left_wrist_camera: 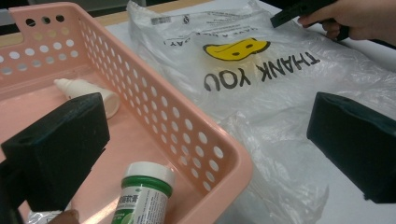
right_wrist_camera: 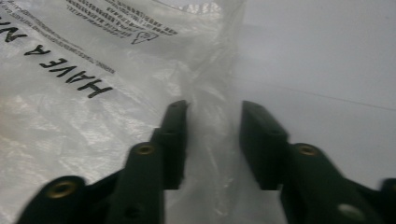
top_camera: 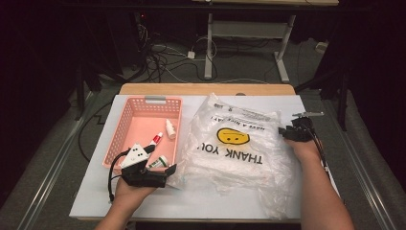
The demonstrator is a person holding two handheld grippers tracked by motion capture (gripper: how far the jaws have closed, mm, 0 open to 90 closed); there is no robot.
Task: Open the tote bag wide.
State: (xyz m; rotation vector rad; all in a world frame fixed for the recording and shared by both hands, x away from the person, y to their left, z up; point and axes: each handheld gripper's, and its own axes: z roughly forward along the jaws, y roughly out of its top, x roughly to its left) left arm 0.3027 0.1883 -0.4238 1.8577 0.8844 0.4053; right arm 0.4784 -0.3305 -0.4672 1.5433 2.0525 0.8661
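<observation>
Right claw point(right_wrist_camera: 212, 140) narrow, straddling the plastic bag point(top_camera: 239, 148) edge, not pinching; left claw point(left_wrist_camera: 205, 144) wide over basket point(left_wrist_camera: 187, 126) corner.

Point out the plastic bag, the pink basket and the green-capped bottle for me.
plastic bag point(top_camera: 234, 136), high view, on its yellow smiley print.
pink basket point(left_wrist_camera: 212, 151), left gripper view, on its perforated side wall.
green-capped bottle point(left_wrist_camera: 147, 184), left gripper view, on its green band.
</observation>
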